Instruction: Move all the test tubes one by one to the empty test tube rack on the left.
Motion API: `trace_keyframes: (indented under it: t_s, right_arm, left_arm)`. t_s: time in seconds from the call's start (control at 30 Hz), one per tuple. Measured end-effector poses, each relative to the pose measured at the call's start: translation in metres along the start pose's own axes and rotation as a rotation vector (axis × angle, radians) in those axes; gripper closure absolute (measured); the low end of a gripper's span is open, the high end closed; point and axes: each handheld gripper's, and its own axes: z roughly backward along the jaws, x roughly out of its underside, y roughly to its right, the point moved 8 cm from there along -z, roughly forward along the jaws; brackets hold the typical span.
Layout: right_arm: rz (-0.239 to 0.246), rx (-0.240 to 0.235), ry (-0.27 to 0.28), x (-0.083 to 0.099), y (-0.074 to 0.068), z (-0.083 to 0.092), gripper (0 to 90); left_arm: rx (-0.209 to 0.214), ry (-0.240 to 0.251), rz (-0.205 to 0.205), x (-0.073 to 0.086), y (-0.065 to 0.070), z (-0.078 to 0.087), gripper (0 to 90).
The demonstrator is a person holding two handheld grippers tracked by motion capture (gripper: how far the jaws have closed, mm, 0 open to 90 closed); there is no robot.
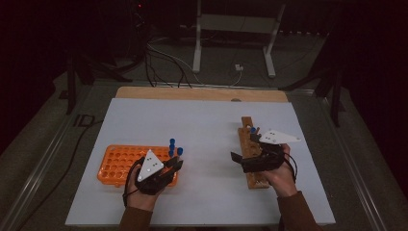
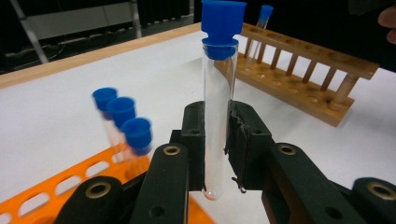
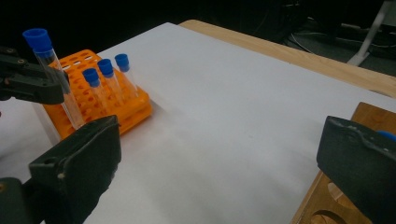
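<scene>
My left gripper (image 2: pixel 217 121) is shut on a clear test tube (image 2: pixel 217 88) with a blue cap, held upright by its lower part. In the high view it (image 1: pixel 175 165) hovers at the right end of the orange rack (image 1: pixel 120 166), the held tube (image 1: pixel 179 152) just above the jaws. Three more blue-capped tubes (image 3: pixel 106 74) stand in that rack's corner. My right gripper (image 3: pixel 219 154) is open wide with nothing between its jaws. It (image 1: pixel 245 147) sits over the wooden rack (image 1: pixel 250 144), where one blue-capped tube (image 2: pixel 264 18) stands at the far end.
The white mat (image 1: pixel 207 125) lies on a wooden table whose far edge (image 1: pixel 202 94) shows beyond it. Cables and a metal stand's legs (image 1: pixel 231 43) lie on the floor behind. A stretch of mat separates the two racks.
</scene>
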Motion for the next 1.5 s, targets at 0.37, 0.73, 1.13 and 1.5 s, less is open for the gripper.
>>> trace_keyframes:
  t_s: [0.37, 0.73, 1.13, 1.5]
  right_arm:
    - [0.001, -0.004, 0.0, 0.0, -0.001, 0.0, 0.6]
    - [0.0, -0.006, 0.002, 0.0, -0.001, 0.001, 0.6]
    - [0.004, -0.014, -0.005, 0.001, -0.002, 0.0, 0.6]
    - [0.007, -0.018, -0.013, 0.003, -0.003, -0.001, 0.6]
  left_arm:
    - [-0.066, -0.01, -0.003, 0.012, -0.017, 0.003, 77.3]
    - [-0.098, -0.111, -0.035, 0.027, -0.019, -0.004, 77.3]
    - [-0.105, -0.25, -0.063, 0.044, -0.018, -0.015, 77.8]
    - [-0.093, -0.261, -0.041, 0.046, -0.02, -0.012, 77.6]
